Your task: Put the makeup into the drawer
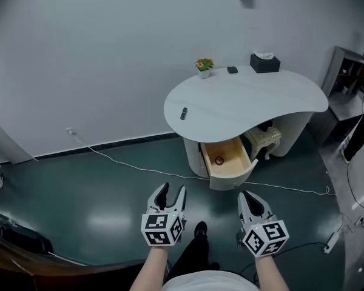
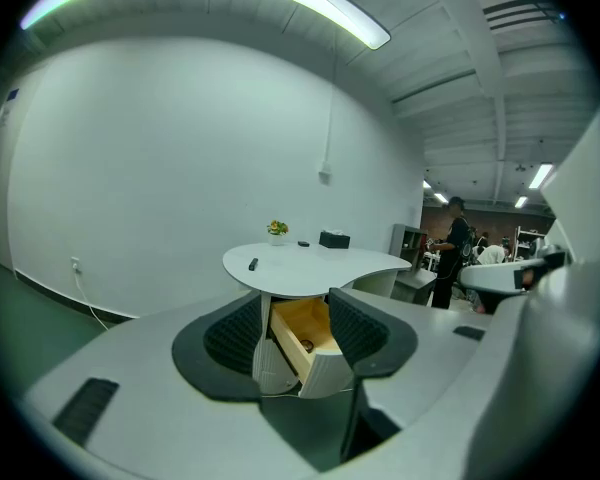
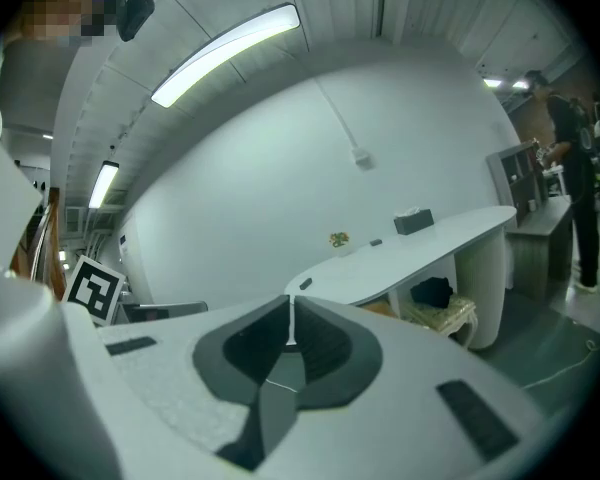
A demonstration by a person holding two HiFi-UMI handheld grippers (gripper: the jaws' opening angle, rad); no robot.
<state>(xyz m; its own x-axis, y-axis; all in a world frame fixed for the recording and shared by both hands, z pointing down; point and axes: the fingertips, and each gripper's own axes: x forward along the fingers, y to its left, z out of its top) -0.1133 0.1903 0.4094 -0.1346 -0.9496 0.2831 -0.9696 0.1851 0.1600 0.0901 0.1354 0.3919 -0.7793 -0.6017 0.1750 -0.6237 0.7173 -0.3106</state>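
Fetching the makeup stick (image 1: 184,113) above the drawer (image 1: 233,153) was judged the step; short of it, left gripper (image 1: 171,190) was held agape, right gripper (image 1: 249,196) closed, both empty, so an approach was needed.

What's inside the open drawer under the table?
One small round dark item lies on the wooden floor of the drawer. Its rear runs under the tabletop, so that part is hidden.

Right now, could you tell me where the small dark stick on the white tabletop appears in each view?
Head view: dark stick near the tabletop's left edge.
Left gripper view: dark stick above the left jaw.
Right gripper view: dark stick just above the shut jaws.
Shared landmark: the flower pot.
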